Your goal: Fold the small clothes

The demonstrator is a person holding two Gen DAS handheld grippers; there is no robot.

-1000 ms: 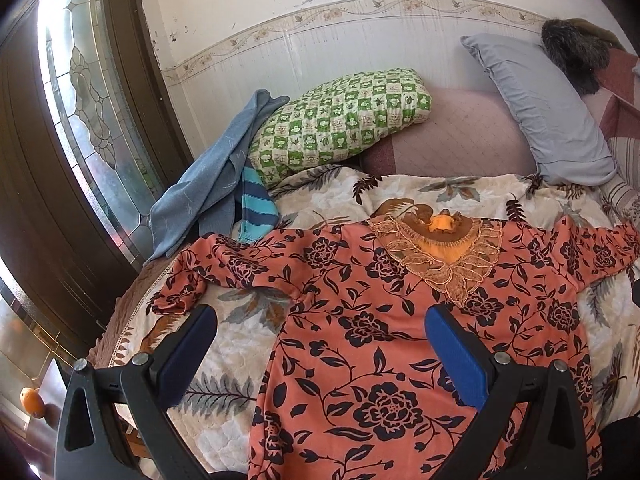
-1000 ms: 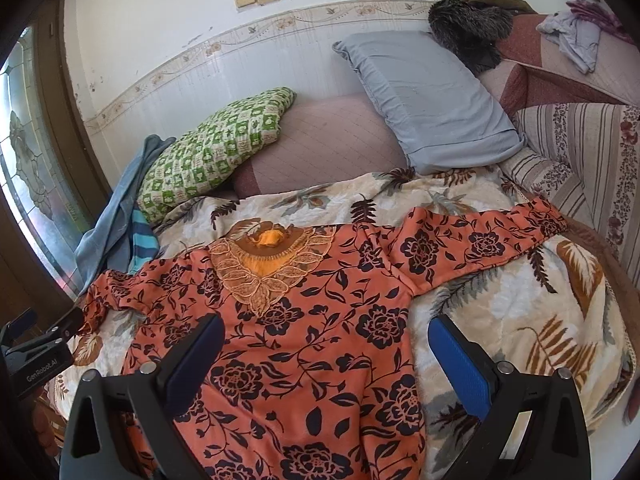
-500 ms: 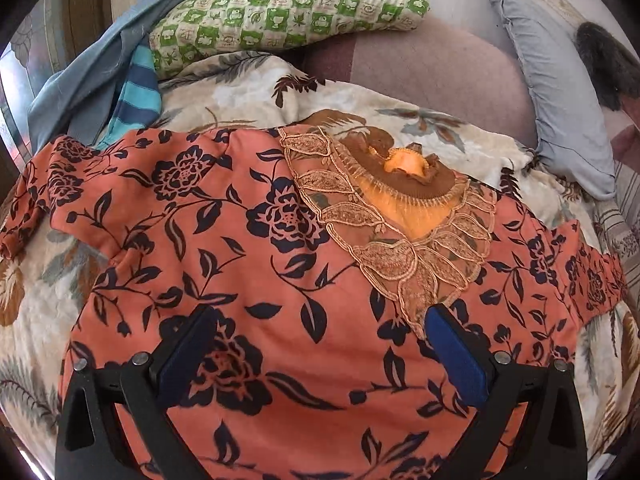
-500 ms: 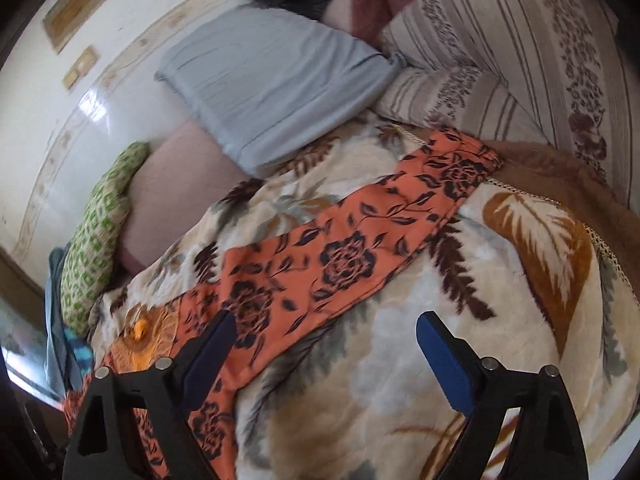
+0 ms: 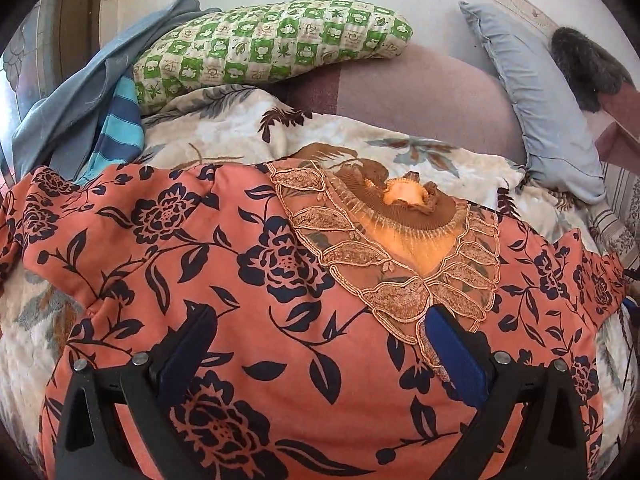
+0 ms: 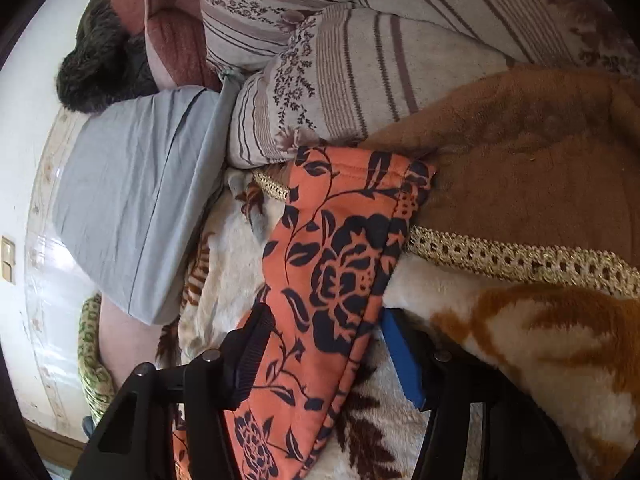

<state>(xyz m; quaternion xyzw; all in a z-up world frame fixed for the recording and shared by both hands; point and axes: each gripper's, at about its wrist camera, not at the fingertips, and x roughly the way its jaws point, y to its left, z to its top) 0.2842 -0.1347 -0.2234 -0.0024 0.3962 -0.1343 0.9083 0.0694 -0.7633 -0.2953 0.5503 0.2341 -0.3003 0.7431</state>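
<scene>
floral bedding (image 5: 224,136) in cream with brown leaves is covering a bed against a pale tiled wall, with a green checked pillow (image 5: 272,44) and a grey-blue pillow (image 5: 548,108) leaning at the head. a blue garment (image 5: 76,92) is lying heaped at the near left beside a striped turquoise piece.

an orange dress (image 5: 248,280) with dark navy flowers is lying spread flat on the bedding, its lace neckline (image 5: 404,264) facing up toward the pillows. the left gripper (image 5: 320,344) is hanging low over the dress's chest, its fingers standing wide apart with nothing pinched between them, the right-hand pad sitting just by the tip of the lace.

in the right wrist view, the sleeve (image 6: 340,264) of the dress is running out toward striped cushions and a brown blanket (image 6: 540,152) with gold trim. the right gripper (image 6: 324,340) is straddling the sleeve and its jaws have just been closing; the sleeve is lying between them, with the pads not yet clearly pressing on the cloth.
</scene>
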